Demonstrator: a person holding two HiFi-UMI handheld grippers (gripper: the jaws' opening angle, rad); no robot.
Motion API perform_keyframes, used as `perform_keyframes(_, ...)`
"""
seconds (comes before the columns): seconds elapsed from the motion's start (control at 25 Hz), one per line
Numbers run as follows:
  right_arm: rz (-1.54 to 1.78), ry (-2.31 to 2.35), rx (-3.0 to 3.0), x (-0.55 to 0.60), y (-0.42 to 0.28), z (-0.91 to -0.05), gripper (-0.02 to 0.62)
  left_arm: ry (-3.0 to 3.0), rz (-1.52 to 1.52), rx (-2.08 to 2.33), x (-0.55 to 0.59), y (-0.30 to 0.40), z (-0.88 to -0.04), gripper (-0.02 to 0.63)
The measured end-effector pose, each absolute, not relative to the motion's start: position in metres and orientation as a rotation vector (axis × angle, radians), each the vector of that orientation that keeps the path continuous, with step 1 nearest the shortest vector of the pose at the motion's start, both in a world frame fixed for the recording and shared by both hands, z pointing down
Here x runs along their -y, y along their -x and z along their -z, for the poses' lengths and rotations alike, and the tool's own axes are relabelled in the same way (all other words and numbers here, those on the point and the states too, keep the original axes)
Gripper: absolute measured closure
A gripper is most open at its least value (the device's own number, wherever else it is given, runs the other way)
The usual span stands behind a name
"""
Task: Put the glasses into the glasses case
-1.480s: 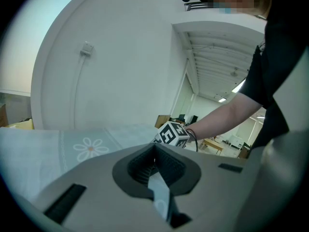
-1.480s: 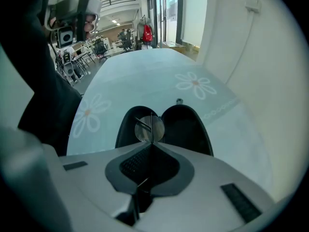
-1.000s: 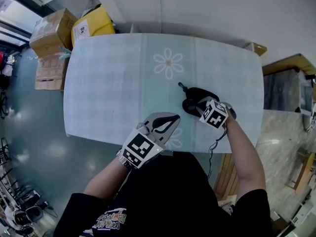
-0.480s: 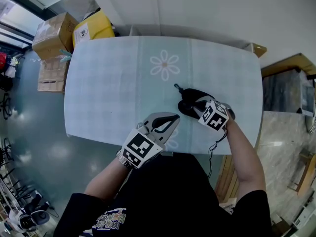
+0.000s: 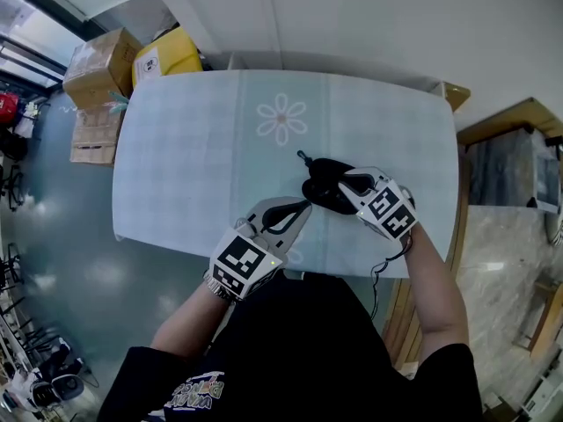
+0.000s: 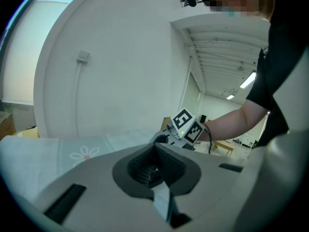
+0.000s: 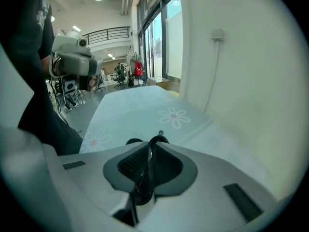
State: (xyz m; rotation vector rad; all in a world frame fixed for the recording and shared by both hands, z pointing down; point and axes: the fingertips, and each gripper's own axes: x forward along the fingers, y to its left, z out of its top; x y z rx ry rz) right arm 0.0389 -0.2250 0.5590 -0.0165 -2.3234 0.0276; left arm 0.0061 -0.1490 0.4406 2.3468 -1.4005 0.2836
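Far left, on the floor: stacked brown cardboard boxes [image 5: 95, 60] and a yellow box [image 5: 167, 49].

Counter [image 5: 193, 148]: rectangular with rounded corners, covered in a pale blue-green cloth with a faint check and a white daisy print [image 5: 281, 118].

Left gripper [image 5: 295, 211]: smooth grey plastic shell with a black-and-white marker cube [image 5: 242, 266] at the rear. It is held over the near edge of the counter. In the left gripper view [image 6: 155, 153] the dark ribbed fingers are pressed together along one seam, with nothing between them. Its tip lies just beside the dark object.

Black glasses [image 5: 321, 183]: rounded glossy dark shapes with a thin stem pointing towards the daisy, right of the counter's centre. From the head view I cannot tell whether a case is part of this dark mass, or whether it rests on the cloth.

Right gripper [image 5: 345, 183]: same grey shell. In the right gripper view [image 7: 148, 153] the ribbed fingers pinch a thin black curved rim of the glasses [image 7: 155, 140], which loops up just past the tips.
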Motion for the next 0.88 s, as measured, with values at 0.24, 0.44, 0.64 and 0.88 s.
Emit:
perform_keyframes(0.24,-0.105,-0.130,2.530,0.236,-0.050,-0.503,0.571,-2.332,-0.268,1.459,0.147,-0.021,-0.435,0.578)
perform_keyframes(0.44,-0.107,-0.199,2.660,0.232,-0.068,-0.456,0.572,-2.306,-0.250,1.517,0.145,-0.033,-0.428,0.578)
perform_keyframes(0.64,-0.095,-0.239,2.769,0.222,-0.083,-0.415,0.572,-2.294,-0.239,1.575,0.141,-0.044,-0.419,0.578)
perform_keyframes(0.88,-0.053,-0.251,2.844,0.196,-0.093,-0.388,0.572,-2.296,-0.231,1.641,0.130,-0.049,-0.408,0.578)
